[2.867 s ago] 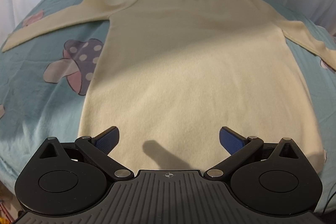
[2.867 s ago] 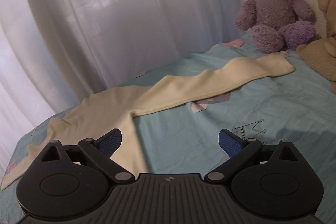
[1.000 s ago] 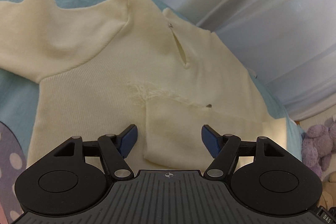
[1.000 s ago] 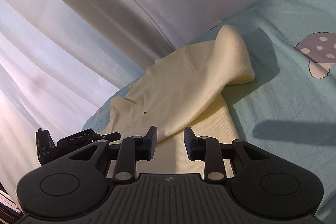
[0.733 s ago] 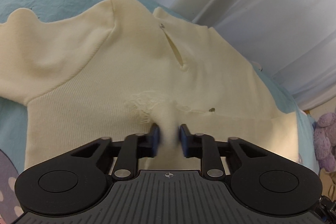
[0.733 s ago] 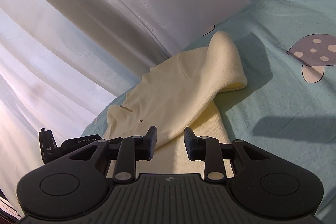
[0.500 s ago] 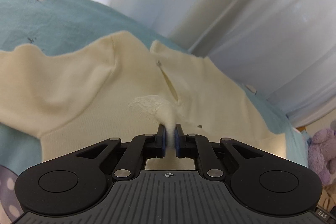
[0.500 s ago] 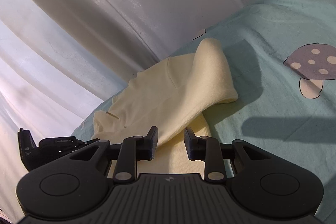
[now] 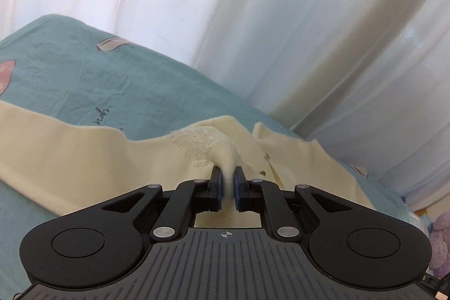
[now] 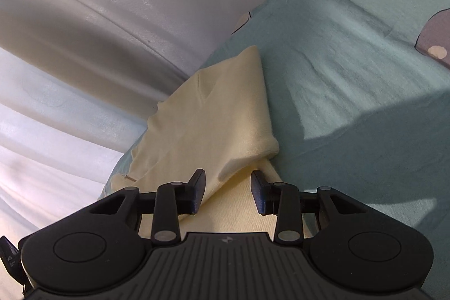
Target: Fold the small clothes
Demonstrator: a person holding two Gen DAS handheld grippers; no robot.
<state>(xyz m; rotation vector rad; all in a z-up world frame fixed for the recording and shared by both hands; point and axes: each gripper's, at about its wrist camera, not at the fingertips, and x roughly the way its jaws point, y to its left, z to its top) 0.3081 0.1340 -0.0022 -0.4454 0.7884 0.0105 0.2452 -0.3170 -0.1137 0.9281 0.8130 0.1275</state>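
A cream long-sleeved knit garment (image 9: 84, 156) lies on the teal bedsheet (image 9: 70, 80). My left gripper (image 9: 227, 182) is shut on a pinched fold of the cream garment with a lacy frayed edge (image 9: 197, 139), near the neck slit. In the right wrist view the garment (image 10: 213, 108) has its sleeve folded back over the body, with a rolled edge (image 10: 253, 151). My right gripper (image 10: 227, 193) is partly open just above the cloth, its fingers either side of the folded sleeve edge, not clamping it.
White curtains (image 9: 253, 4) hang close behind the bed's far edge. A purple plush toy (image 9: 441, 252) sits at the far right. The sheet (image 10: 351, 47) has mushroom prints (image 10: 436, 44). The tip of the other gripper (image 10: 8, 255) shows at lower left.
My left gripper closed on a fold of the garment and has lifted it toward the collar. My right gripper has stayed partly open at the folded sleeve and moved lower and closer.
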